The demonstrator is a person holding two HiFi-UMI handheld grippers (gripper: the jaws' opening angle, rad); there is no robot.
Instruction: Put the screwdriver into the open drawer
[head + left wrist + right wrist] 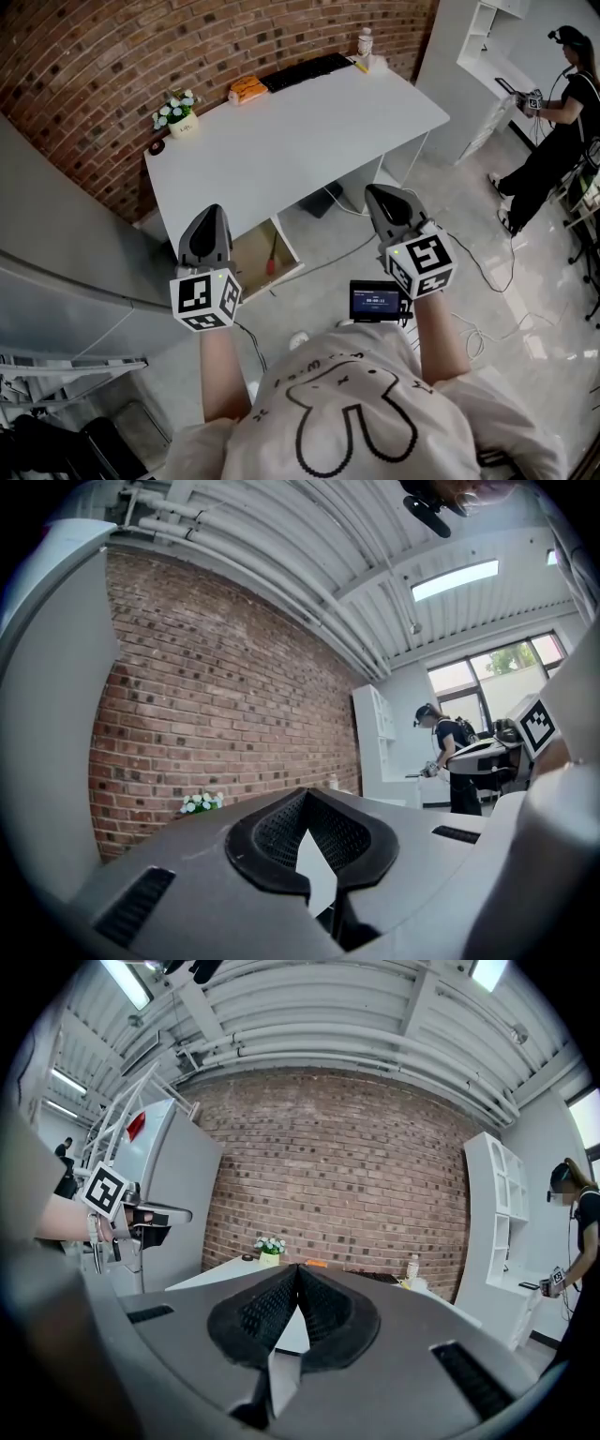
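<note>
Head view: one red-handled screwdriver [273, 254] lying inside the single open drawer with a brown floor [251, 249], under the one white bench [291, 141]. Two grey grippers, left gripper [214, 210] and right gripper [374, 191], held up clear of both.

Left gripper view: jaws closed tip to tip, empty.

Right gripper view: jaws likewise closed on nothing.

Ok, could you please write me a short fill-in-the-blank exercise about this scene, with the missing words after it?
1. The screwdriver lies inside the open ____ under the white desk.
2. The fingers of the left gripper and of the right gripper are ____ (open or shut), with nothing between them.
3. The pot of flowers stands on the desk, close to the ____ wall.

Missing words: drawer; shut; brick.
</note>
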